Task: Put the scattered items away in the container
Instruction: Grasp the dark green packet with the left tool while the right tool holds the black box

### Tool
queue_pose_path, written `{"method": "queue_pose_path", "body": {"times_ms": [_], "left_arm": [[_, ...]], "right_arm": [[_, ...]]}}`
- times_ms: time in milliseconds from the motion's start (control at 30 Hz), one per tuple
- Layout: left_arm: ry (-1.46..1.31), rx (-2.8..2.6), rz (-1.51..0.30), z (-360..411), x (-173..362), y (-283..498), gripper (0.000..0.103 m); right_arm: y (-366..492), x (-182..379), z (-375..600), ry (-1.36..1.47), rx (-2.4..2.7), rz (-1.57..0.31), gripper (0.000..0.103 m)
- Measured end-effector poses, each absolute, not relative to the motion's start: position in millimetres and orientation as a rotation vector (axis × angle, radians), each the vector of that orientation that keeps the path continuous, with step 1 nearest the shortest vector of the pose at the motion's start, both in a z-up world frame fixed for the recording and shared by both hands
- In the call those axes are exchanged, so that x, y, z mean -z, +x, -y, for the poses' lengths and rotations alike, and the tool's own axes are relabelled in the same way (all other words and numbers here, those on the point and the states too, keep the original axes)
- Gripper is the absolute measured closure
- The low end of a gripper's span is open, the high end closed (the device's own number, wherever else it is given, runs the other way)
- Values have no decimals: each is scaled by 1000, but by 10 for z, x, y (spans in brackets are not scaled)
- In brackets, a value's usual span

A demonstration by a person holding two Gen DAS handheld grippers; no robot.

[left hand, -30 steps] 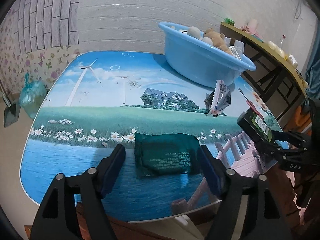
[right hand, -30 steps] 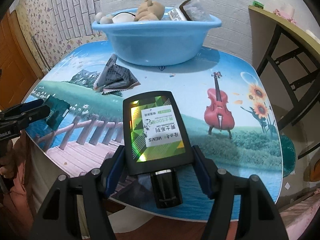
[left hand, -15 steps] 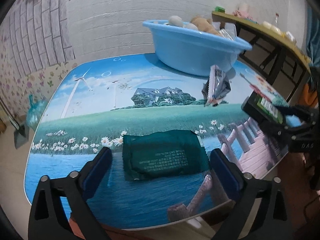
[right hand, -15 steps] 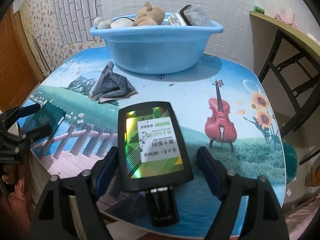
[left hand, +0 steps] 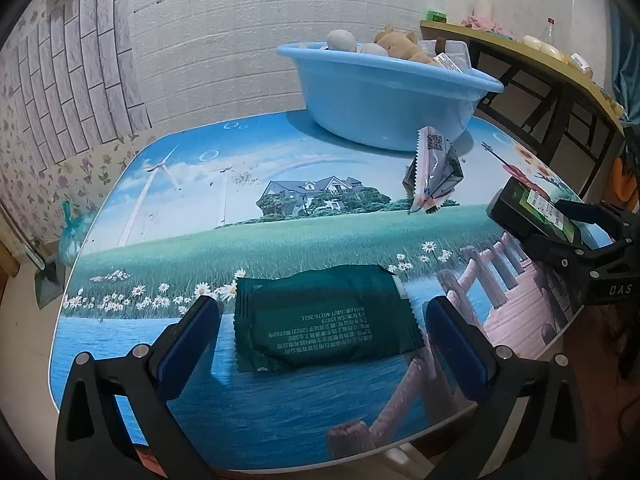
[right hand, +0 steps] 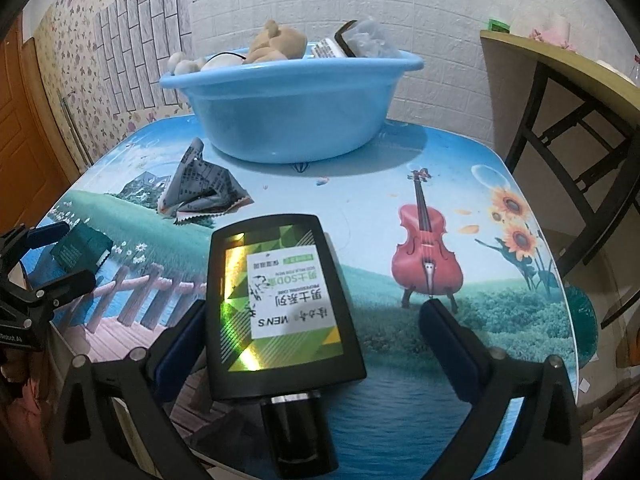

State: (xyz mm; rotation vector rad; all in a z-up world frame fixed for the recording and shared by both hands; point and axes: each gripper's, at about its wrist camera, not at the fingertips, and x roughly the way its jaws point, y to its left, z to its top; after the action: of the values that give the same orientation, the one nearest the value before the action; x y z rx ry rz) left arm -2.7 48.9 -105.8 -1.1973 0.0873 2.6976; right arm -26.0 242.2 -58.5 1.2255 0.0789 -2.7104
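Both grippers stood wide, gripping nothing. Left gripper (left hand: 322, 334) straddled the green packet (left hand: 326, 322) flat on the table (left hand: 280, 240). Right gripper (right hand: 316, 342) jaws had just been opening around the black bottle (right hand: 280, 312). Blue basin (right hand: 292, 108) sat at the far edge, silver wrapper (right hand: 200, 186) near it.

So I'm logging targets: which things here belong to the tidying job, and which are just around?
Job: dark green sachet, black bottle, crumpled grey wrapper, blue basin.

Around: side table, green bag on the floor.
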Motion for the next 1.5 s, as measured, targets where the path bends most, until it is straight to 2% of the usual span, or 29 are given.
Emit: {"method": "queue_pose_path", "body": {"times_ms": [167, 200, 233, 267, 300, 367, 400, 467, 600, 633, 733, 767, 867, 900, 967, 1100, 1167, 1233, 1267, 1300, 1500], "left_arm": [[-1195, -2698, -81, -484, 1059, -22, 0], [-1194, -2698, -74, -479, 1055, -23, 0], [-1190, -2700, -62, -464, 1047, -17, 3], [-1177, -2706, -42, -439, 1028, -6, 13], [-1167, -2711, -24, -411, 1011, 4, 27], [-1156, -2720, 22, -349, 991, 12, 41], [-1152, -2724, 48, -313, 986, 14, 46], [-1145, -2711, 104, -250, 981, 10, 49], [-1145, -2716, 163, -173, 971, 17, 69], [-1146, -2712, 180, -148, 969, 17, 71], [-1155, -2700, 177, -137, 971, 42, 70], [-1161, -2701, 170, -149, 974, 51, 63], [-1172, -2702, 136, -200, 970, 75, 36], [-1165, -2704, 121, -218, 967, 86, 31], [-1160, -2688, 92, -263, 967, 96, 24], [-1190, -2681, -11, -387, 1010, 75, 18], [-1200, -2681, -83, -456, 1028, 75, 18], [-1169, -2640, -125, -526, 1014, 96, 31], [-1148, -2620, -141, -561, 1000, 111, 43], [-1139, -2610, -154, -585, 993, 126, 48], [-1119, -2598, -111, -570, 953, 135, 62]], "right_arm": [[-238, 584, -2398, 1223, 2715, -82, 2], [-238, 575, -2399, 1217, 2711, -81, 7], [-227, 561, -2396, 1195, 2702, -80, 22], [-177, 548, -2366, 1175, 2694, -89, 41], [-158, 533, -2331, 1157, 2689, -109, 42], [-158, 538, -2334, 1157, 2688, -99, 42], [-164, 540, -2344, 1157, 2685, -95, 42], [-175, 541, -2359, 1157, 2682, -87, 42], [-184, 532, -2392, 1157, 2669, -47, 42], [-164, 522, -2384, 1152, 2669, -39, 42], [-113, 515, -2348, 1156, 2665, -36, 42], [-108, 528, -2342, 1160, 2665, -40, 42], [-105, 531, -2322, 1162, 2667, -57, 42], [-103, 531, -2320, 1162, 2668, -59, 42], [-96, 531, -2314, 1163, 2668, -65, 42], [-98, 528, -2307, 1164, 2669, -72, 42], [-101, 526, -2309, 1164, 2669, -71, 42], [-101, 525, -2309, 1165, 2669, -70, 42], [-101, 525, -2312, 1164, 2667, -70, 42], [-98, 518, -2312, 1159, 2669, -69, 42], [-94, 450, -2350, 1126, 2688, -39, 42]]}}
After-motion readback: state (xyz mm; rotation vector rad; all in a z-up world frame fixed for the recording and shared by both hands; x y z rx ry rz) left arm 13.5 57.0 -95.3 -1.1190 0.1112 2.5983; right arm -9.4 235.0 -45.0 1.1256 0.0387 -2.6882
